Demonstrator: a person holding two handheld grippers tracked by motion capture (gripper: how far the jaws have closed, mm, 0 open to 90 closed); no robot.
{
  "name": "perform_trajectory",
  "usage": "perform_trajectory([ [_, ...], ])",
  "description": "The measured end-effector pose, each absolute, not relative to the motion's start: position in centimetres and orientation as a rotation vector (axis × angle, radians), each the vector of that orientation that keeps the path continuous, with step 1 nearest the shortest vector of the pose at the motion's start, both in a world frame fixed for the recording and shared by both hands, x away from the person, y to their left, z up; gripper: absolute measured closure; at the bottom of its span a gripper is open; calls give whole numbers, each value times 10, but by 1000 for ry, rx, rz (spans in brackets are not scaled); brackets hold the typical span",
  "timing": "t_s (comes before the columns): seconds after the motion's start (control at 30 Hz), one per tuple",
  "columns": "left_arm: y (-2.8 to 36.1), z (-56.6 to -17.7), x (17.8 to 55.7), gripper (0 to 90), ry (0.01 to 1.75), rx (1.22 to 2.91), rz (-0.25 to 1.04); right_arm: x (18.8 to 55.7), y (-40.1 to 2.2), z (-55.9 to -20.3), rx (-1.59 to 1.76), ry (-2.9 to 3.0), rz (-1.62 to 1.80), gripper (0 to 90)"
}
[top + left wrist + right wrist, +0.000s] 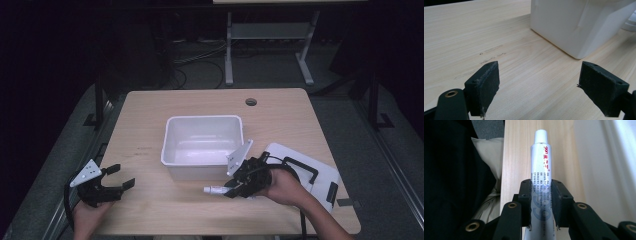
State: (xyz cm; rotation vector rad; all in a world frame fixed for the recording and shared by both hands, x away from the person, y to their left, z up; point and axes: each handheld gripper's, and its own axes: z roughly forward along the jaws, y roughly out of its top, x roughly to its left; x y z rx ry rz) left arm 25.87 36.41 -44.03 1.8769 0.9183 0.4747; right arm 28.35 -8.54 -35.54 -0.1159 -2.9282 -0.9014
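Note:
A white tube (541, 170) with red and blue print and a white cap sticks out from between the pads of my right gripper (541, 202), which is shut on its lower half. In the high view the tube (214, 190) points left, held just above the table in front of the white bin (172, 150), with the right gripper (235, 189) behind it. My left gripper (122, 176) rests near the table's front left corner, jaws wide apart. In the left gripper view its pads (486, 87) have nothing between them, only bare wood.
The white bin (574, 25) stands at the table's middle and looks empty. A white board (320, 175) with black clips lies to the right of it, under my right hand. A round cable hole (251, 102) is at the back of the wooden table (150, 115).

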Motion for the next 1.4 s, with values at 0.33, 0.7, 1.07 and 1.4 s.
perform_trajectory([
  [0.33,364,-440,259,160,919,1877,472,295,-79,-331,-107,-2933,-926,713],
  [0.7,365,-440,258,160,924,1869,467,310,-72,-313,-111,-2943,-932,713],
  [1.07,366,-440,259,160,920,1871,470,327,-63,-299,-108,-2963,-920,713],
  [1.4,367,-440,259,160,923,1864,470,337,-54,-293,-93,-2967,-913,713],
])
